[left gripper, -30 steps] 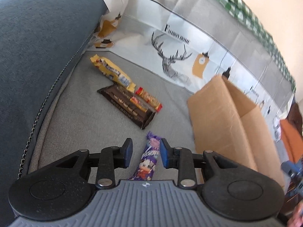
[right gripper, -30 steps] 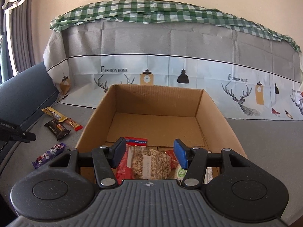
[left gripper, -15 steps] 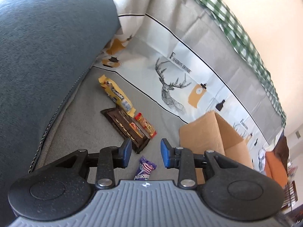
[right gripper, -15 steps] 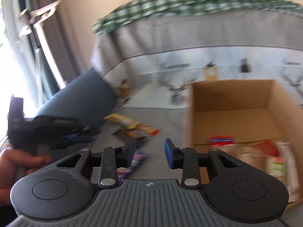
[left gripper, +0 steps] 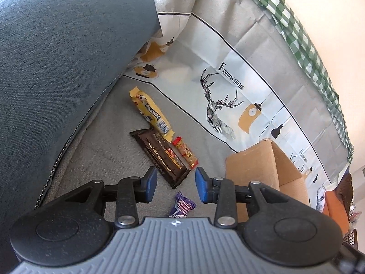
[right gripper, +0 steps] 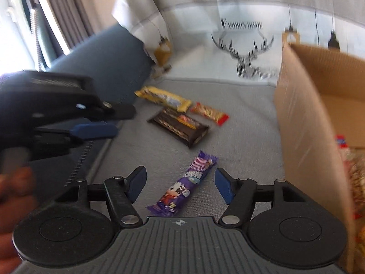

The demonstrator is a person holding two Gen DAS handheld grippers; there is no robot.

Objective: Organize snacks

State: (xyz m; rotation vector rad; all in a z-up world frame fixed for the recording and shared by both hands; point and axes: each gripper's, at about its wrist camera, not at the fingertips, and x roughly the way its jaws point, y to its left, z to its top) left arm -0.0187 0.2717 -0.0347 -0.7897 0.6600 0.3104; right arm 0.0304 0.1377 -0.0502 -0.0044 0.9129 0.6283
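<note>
Several snacks lie on the grey sofa seat: a purple bar (right gripper: 186, 181), a dark brown chocolate pack (right gripper: 179, 126), a small red-yellow bar (right gripper: 208, 113) and a yellow pack (right gripper: 163, 98). My right gripper (right gripper: 180, 186) is open, low over the purple bar, jaws either side of it. My left gripper (left gripper: 175, 182) is open and empty, raised above the brown pack (left gripper: 159, 155); it also shows in the right wrist view (right gripper: 95, 129). The purple bar's tip (left gripper: 183, 206) shows below it. The cardboard box (right gripper: 303, 123) stands to the right.
A blue-grey sofa arm (left gripper: 57, 68) rises on the left. A printed cloth with deer drawings (left gripper: 228, 86) covers the sofa back. The box (left gripper: 257, 171) holds several snack packs (right gripper: 351, 166). Curtains and a bright window (right gripper: 34, 22) are at far left.
My right gripper swung left from over the box down to the purple bar and opened wider. My left gripper rose and pulled back from the purple bar, staying open.
</note>
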